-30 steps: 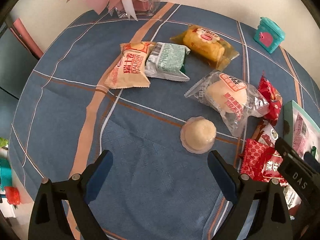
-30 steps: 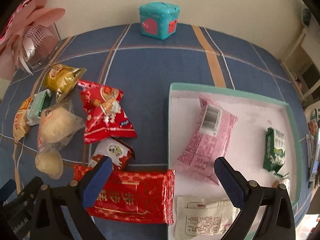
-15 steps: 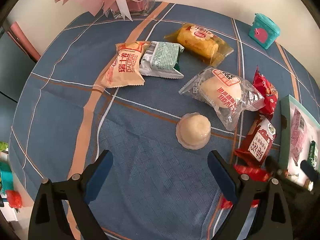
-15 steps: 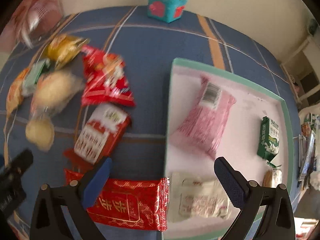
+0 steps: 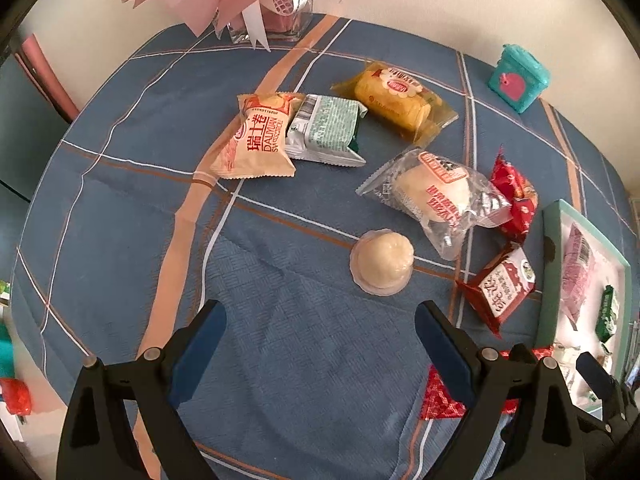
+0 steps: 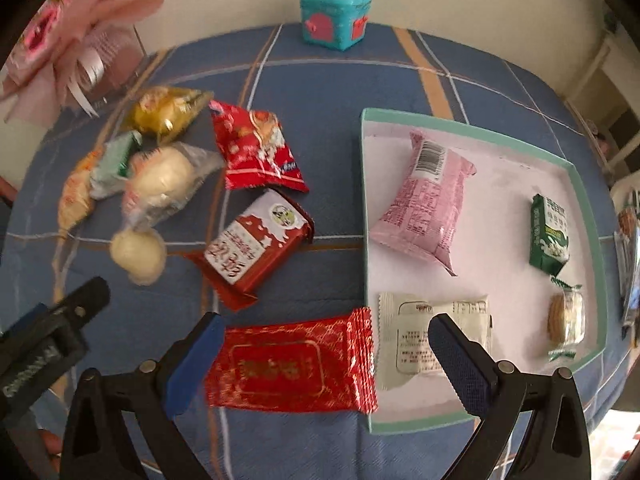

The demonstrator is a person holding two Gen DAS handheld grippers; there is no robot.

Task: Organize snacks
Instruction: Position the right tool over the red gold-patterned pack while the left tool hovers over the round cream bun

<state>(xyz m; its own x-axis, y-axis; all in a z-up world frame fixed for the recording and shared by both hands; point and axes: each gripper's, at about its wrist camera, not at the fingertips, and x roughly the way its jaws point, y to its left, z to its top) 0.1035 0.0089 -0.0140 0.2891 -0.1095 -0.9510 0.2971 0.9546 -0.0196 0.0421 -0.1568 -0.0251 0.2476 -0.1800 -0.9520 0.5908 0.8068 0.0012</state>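
A: While snacks lie loose on the blue plaid tablecloth [image 5: 120, 208], where do they go?

B: Into my mint-rimmed white tray [image 6: 364, 184]. My right gripper [image 6: 324, 360], jaws apart, straddles the flat red foil packet [image 6: 292, 364] overlapping its rim; my left gripper [image 5: 320, 348] hovers open, empty.

A home, by the look of it: the worktop [image 5: 120, 208] wears a blue plaid tablecloth, and a glass vase [image 5: 276, 24] wrapped in pink paper and ribbon stands at its far edge against a plain cream wall. A small teal trinket box [image 6: 335, 16] sits far back, and packaged snacks [image 5: 320, 132] are scattered about.
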